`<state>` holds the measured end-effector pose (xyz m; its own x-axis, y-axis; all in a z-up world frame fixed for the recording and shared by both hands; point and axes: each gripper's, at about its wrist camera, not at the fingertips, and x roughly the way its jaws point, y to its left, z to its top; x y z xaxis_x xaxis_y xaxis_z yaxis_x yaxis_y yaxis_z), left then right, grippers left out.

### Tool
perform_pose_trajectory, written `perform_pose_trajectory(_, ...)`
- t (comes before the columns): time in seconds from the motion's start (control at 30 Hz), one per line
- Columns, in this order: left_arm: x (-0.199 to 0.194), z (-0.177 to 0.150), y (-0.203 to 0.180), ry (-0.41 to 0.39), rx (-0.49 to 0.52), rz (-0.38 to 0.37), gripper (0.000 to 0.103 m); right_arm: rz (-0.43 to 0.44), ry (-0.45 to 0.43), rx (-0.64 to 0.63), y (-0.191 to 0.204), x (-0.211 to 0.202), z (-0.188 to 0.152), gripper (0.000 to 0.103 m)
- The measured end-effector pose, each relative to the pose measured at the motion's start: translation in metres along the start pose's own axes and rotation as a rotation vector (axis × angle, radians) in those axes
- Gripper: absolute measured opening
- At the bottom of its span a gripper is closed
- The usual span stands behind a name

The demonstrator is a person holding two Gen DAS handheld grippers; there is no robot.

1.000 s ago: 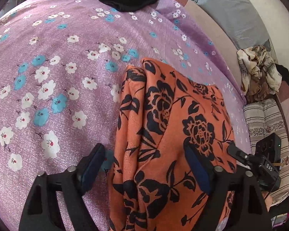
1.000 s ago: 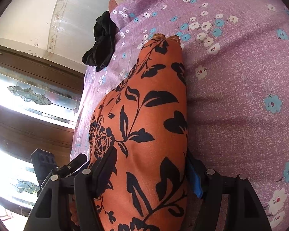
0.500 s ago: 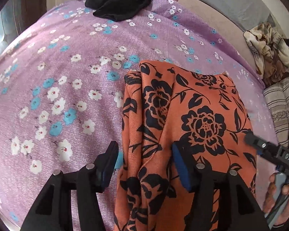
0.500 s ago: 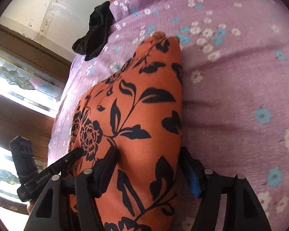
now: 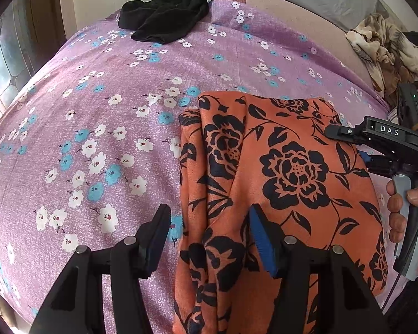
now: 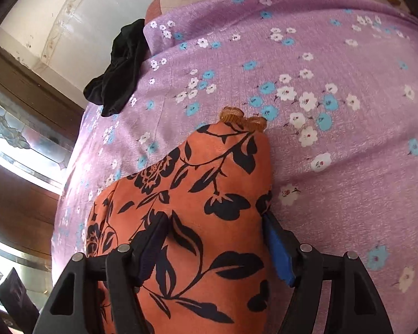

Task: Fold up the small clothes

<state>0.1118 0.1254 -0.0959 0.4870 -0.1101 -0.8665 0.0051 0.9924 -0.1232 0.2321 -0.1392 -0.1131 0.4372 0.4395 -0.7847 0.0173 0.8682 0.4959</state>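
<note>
Purple floral bedsheet [image 5: 103,128] fills both views, with a black garment [image 5: 167,14] bunched near its far edge at about 12 o'clock. Front and centre lies the orange floral garment [image 5: 289,172], already folded into a long panel. Left gripper [image 5: 209,239] straddles the panel's left edge, jaws moderately wide, pads seemingly clear of the cloth. Right gripper [image 6: 217,247] sits over the right edge, jaws closing with fabric between them, not yet pinching. My read: we're between folds, so the next move calls for a firm pinch on both near corners, then carrying them toward 12 o'clock.
</note>
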Motion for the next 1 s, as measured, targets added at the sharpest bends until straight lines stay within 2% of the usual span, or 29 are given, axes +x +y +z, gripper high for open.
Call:
perform_pose_trajectory(0.03, 0.002, 0.0, -0.001, 0.001, -0.002, -0.002, 0.059, 0.022, 0.016, -0.003, -0.001, 0.003, 0.001, 0.044)
perform_pose_trajectory(0.1, 0.002, 0.0, 0.001, 0.0, -0.012, -0.005, 0.061, 0.025, 0.019, -0.018, 0.001, -0.002, 0.002, 0.038)
perform_pose_trajectory(0.17, -0.001, 0.0, 0.005, -0.002, -0.039, -0.027, 0.062, -0.011, -0.011, -0.066, 0.007, -0.012, 0.0, 0.038)
perform_pose_trajectory(0.2, -0.005, -0.001, 0.008, -0.008, -0.054, -0.035, 0.062, -0.036, -0.029, -0.09, 0.009, -0.016, -0.002, 0.041)
perform_pose_trajectory(0.23, -0.011, -0.003, 0.01, -0.021, -0.067, -0.038, 0.062, -0.056, -0.04, -0.1, 0.01, -0.02, -0.006, 0.06)
perform_pose_trajectory(0.27, -0.017, -0.005, 0.012, -0.034, -0.08, -0.042, 0.062, -0.074, -0.039, -0.097, 0.009, -0.022, -0.01, 0.071)
perform_pose_trajectory(0.3, -0.023, -0.007, 0.015, -0.045, -0.091, -0.057, 0.062, -0.085, -0.048, -0.09, 0.008, -0.028, -0.016, 0.076)
perform_pose_trajectory(0.37, -0.032, -0.016, 0.015, -0.047, -0.087, -0.08, 0.061, -0.073, -0.102, -0.097, 0.008, -0.047, -0.03, 0.076)
perform_pose_trajectory(0.4, -0.031, -0.023, 0.013, -0.019, -0.067, -0.061, 0.053, -0.069, -0.128, -0.108, 0.011, -0.056, -0.037, 0.076)
perform_pose_trajectory(0.43, -0.024, -0.032, 0.009, 0.034, -0.039, -0.033, 0.024, -0.054, -0.157, -0.113, 0.014, -0.068, -0.045, 0.076)
perform_pose_trajectory(0.47, -0.015, -0.042, 0.008, 0.084, -0.035, -0.038, 0.022, -0.025, -0.181, -0.115, 0.018, -0.078, -0.053, 0.077)
perform_pose_trajectory(0.53, -0.018, -0.055, 0.009, 0.056, -0.045, -0.035, 0.02, 0.041, -0.179, -0.131, 0.029, -0.089, -0.068, 0.077)
perform_pose_trajectory(0.63, -0.031, -0.055, 0.012, 0.046, -0.088, -0.061, 0.012, 0.086, -0.16, -0.161, 0.044, -0.093, -0.09, 0.077)
perform_pose_trajectory(0.77, -0.032, -0.054, 0.021, 0.054, -0.137, -0.108, 0.014, 0.108, -0.112, -0.191, 0.052, -0.083, -0.108, 0.077)
perform_pose_trajectory(0.8, -0.03, -0.055, 0.026, 0.062, -0.165, -0.123, 0.02, 0.114, -0.097, -0.186, 0.052, -0.08, -0.11, 0.078)
perform_pose_trajectory(0.83, -0.029, -0.056, 0.029, 0.072, -0.188, -0.136, 0.032, 0.117, -0.08, -0.179, 0.05, -0.076, -0.113, 0.079)
perform_pose_trajectory(0.87, -0.033, -0.057, 0.032, 0.075, -0.207, -0.143, 0.036, 0.118, -0.068, -0.175, 0.049, -0.073, -0.115, 0.079)
perform_pose_trajectory(0.97, -0.052, -0.055, 0.03, 0.033, -0.2, -0.169, 0.041, 0.134, -0.076, -0.18, 0.047, -0.076, -0.119, 0.079)
perform_pose_trajectory(1.0, -0.056, -0.055, 0.027, 0.027, -0.185, -0.179, 0.046, 0.143, -0.079, -0.174, 0.046, -0.078, -0.121, 0.08)
